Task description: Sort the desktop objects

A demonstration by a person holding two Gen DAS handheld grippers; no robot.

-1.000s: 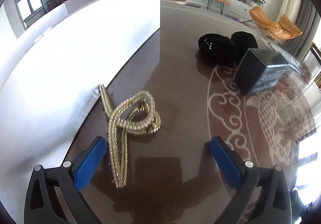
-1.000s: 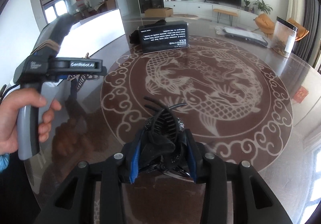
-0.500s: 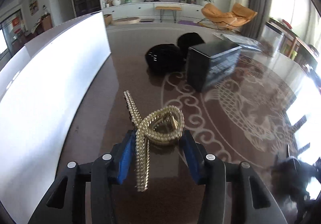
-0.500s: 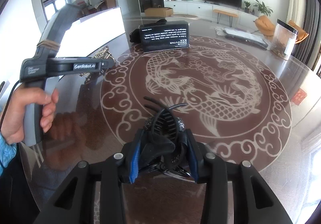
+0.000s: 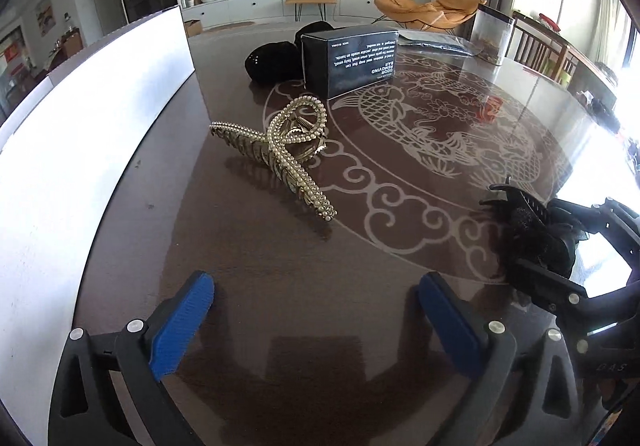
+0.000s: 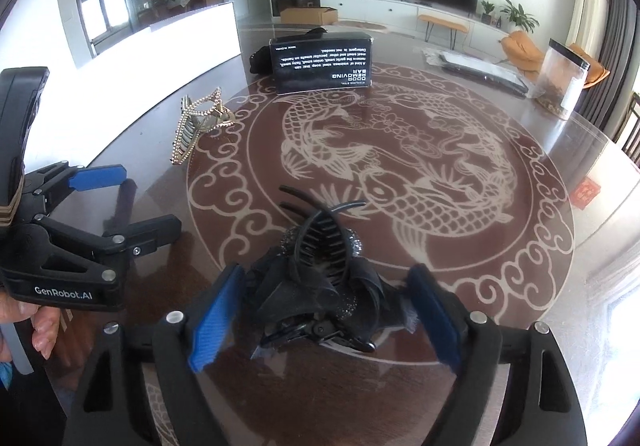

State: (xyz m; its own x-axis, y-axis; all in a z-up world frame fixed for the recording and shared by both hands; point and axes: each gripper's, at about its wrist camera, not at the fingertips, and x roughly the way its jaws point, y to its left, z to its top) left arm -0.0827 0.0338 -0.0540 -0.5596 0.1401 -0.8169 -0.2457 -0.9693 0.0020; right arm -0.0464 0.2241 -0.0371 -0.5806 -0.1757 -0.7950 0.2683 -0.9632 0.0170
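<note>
Resting at twelve o'clock, the gold hair clip (image 5: 280, 150) is lying freed beyond your wide-open left gripper (image 5: 316, 320). Your right gripper (image 6: 320, 310) is spreading apart too, its pads bracketing the black hair clip (image 6: 320, 278) without squeezing, probably setting it down.

the table (image 5: 280, 306) is dark brown, marked with a pale fish-and-cloud pattern. the gold clip (image 5: 280, 142) is studded with pearly beads. the black clip (image 6: 320, 282) is trimmed with glitter. the box (image 5: 352, 58) is black, printed in white. blue pads (image 5: 180, 326) are seen on the black grippers.
</note>
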